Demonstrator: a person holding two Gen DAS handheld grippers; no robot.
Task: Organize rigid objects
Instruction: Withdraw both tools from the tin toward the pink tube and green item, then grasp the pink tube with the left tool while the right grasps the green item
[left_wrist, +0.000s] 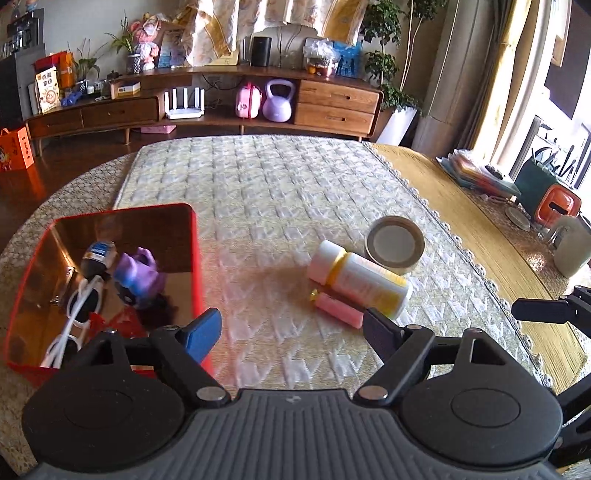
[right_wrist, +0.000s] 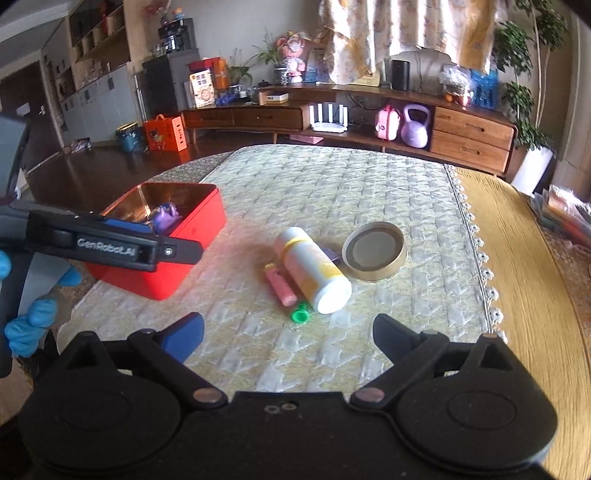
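A: Both our grippers are empty. The left gripper (left_wrist: 291, 328) has its jaws apart with nothing between them, and the right gripper (right_wrist: 288, 332) is spread wide over bare mat.

B: Where do we stand with the things?

A: The red box (left_wrist: 195, 258) sits at the left of the desk (right_wrist: 517, 258), already holding a purple toy (left_wrist: 138, 271), white sunglasses (left_wrist: 79, 306) and a dark little bottle (left_wrist: 98, 254). Out on the quilted mat (left_wrist: 258, 192) we have a white bottle (right_wrist: 312, 269) lying on its side, a pink lighter (right_wrist: 280, 284) touching it on the left, a green cap (right_wrist: 303, 315) just beside its near end, and a round tin lid (right_wrist: 375, 254) to its right.

B: What worries us?

A: The bottle is round and lying down. If we close on it off-centre, we think it rolls, shoving the lighter and the cap.

B: And the lighter?

A: It lies tight against the bottle, so a finger has little room on that side. We could nudge the bottle or pinch both.

B: Anything else?

A: Something dark and purple lies under the bottle; we cannot tell what. The cap is small and low, easy to flick away. And our two grippers are near each other here, so reaching together for the same cluster risks a clash.
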